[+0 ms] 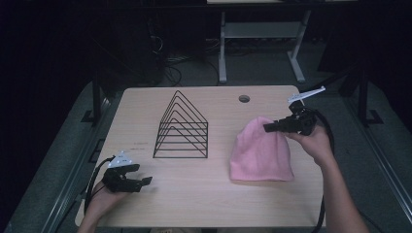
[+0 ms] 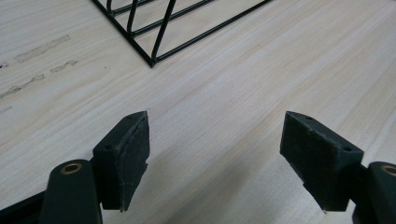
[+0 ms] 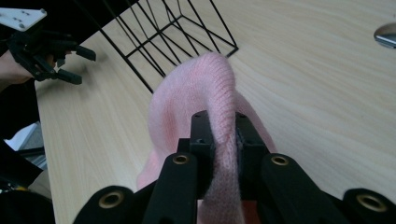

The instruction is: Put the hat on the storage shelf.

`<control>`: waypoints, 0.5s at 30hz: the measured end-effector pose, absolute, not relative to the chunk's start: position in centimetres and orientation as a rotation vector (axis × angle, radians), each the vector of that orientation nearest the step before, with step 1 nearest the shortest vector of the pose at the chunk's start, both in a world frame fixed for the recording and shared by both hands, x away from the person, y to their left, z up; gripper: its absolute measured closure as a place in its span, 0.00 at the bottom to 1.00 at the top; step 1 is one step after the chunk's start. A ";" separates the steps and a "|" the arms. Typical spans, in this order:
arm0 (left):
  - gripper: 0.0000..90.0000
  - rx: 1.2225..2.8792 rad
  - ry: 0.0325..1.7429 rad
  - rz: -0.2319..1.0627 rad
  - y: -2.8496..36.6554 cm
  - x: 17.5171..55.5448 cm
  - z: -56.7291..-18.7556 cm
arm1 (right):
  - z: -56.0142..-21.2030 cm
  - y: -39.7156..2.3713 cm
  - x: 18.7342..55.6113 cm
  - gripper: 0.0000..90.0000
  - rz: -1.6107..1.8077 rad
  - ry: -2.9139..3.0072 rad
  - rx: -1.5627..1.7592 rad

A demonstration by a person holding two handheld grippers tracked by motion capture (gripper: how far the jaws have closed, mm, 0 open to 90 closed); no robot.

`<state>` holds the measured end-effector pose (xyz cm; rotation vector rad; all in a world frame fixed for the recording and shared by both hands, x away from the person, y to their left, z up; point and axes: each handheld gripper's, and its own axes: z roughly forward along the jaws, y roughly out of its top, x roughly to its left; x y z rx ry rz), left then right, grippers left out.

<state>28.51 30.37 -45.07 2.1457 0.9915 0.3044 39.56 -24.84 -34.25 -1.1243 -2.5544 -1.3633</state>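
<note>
jaws: right gripper clamps pink beanie | left gripper jaws apart, nothing between | beanie: on table, top edge lifted, right of wire rack

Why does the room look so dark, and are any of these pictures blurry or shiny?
High view: the table is lit, its surroundings nearly black. Left gripper view: the wood is sharp, with soft shadows under the pads. Right gripper view: the pink hat is in focus, the grommet glares.
</note>
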 end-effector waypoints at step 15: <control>0.27 2.112 0.965 0.285 30.4 28.6 -43.9 | -30.1 -23.4 38.8 0.90 -1.421 -2.647 -1.013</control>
